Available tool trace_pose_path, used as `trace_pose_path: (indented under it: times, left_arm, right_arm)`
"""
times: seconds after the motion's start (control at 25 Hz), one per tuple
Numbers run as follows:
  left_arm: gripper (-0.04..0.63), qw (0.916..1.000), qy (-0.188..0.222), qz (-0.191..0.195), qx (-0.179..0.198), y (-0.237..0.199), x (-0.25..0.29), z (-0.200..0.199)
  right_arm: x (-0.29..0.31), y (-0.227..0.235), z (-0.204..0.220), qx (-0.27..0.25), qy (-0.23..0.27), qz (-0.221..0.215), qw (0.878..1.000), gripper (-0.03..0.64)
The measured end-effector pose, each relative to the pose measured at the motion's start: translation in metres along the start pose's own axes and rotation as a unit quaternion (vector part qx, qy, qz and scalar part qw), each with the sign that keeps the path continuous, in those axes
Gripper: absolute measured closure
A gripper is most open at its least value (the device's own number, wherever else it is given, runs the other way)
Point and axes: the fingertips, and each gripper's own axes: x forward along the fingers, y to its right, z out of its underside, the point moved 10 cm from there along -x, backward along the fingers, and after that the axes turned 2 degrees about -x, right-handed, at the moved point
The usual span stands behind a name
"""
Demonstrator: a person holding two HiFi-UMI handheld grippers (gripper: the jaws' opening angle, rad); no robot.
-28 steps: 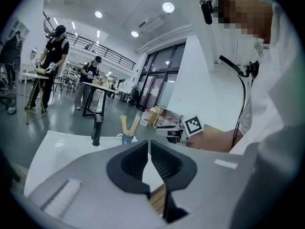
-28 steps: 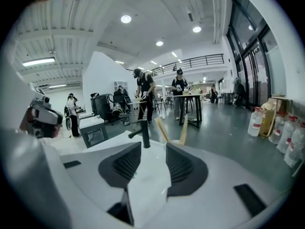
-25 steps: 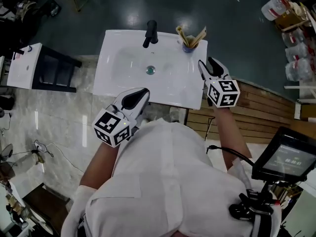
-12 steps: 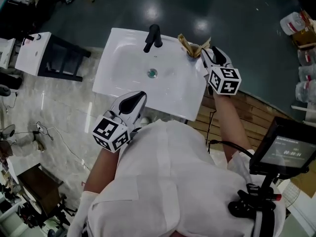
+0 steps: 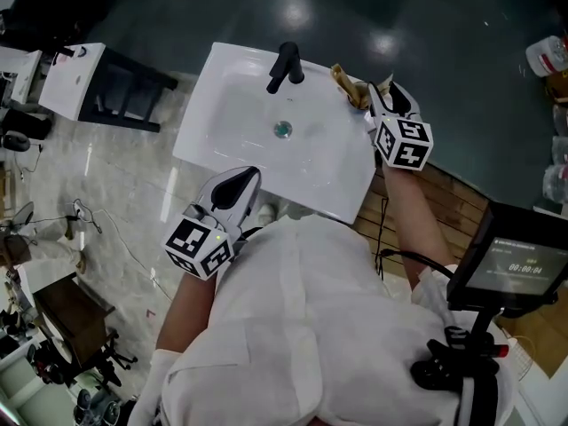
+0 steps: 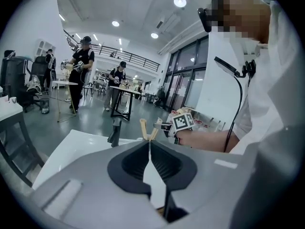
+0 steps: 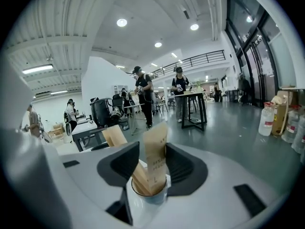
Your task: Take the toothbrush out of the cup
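- The toothbrush (image 7: 156,157), wrapped in a brown paper sleeve with dark print, stands in the cup (image 7: 150,193). Its long axis is close to upright, with the lower end down in the cup and the top end pointing up.
- A second wrapped brush (image 7: 114,136) shares the cup and leans away to the left in the right gripper view.
- From the head view the two sleeves splay apart above the cup, one tilting left and one right.
- The cup sits on the far right corner of the white washbasin (image 5: 240,118), to the right of the black tap (image 5: 286,65) and beyond the drain (image 5: 282,130).
- The right hand-held gripper (image 7: 151,151) has its jaws spread wide. The cup lies low between them and the printed sleeve rises through the gap.
- No pad can be seen pressing on the sleeve or the cup; there is a gap on each side.
- In the head view this hand-held gripper sits at the washbasin's far right corner, just beside the cup, with its marker cube (image 5: 404,144) on the near side.
- The left hand-held gripper (image 6: 149,142) has its jaws pressed together with nothing between them.
- It hangs over the near edge of the washbasin, well apart from the cup, and points across the basin towards the tap and the brushes.
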Motion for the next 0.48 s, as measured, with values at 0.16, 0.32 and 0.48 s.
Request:
trace_pose_path:
  times: [0.16, 0.32, 0.48]
  left_arm:
    - [0.589, 1.0, -0.001, -0.002, 0.002, -0.001, 0.0, -0.001]
    - [0.589, 1.0, -0.001, 0.002, 0.004, -0.003, 0.007, -0.003]
    - [0.589, 1.0, 0.0, 0.005, 0.007, -0.003, 0.01, -0.003]
  right_arm:
    - [0.002, -0.001, 0.003, 0.003, 0.001, 0.008, 1.0, 0.446]
    - [0.007, 0.003, 0.007, 0.0, -0.003, 0.012, 1.0, 0.482]
    - [0.008, 0.006, 0.011, -0.005, -0.007, 0.019, 1.0, 0.512]
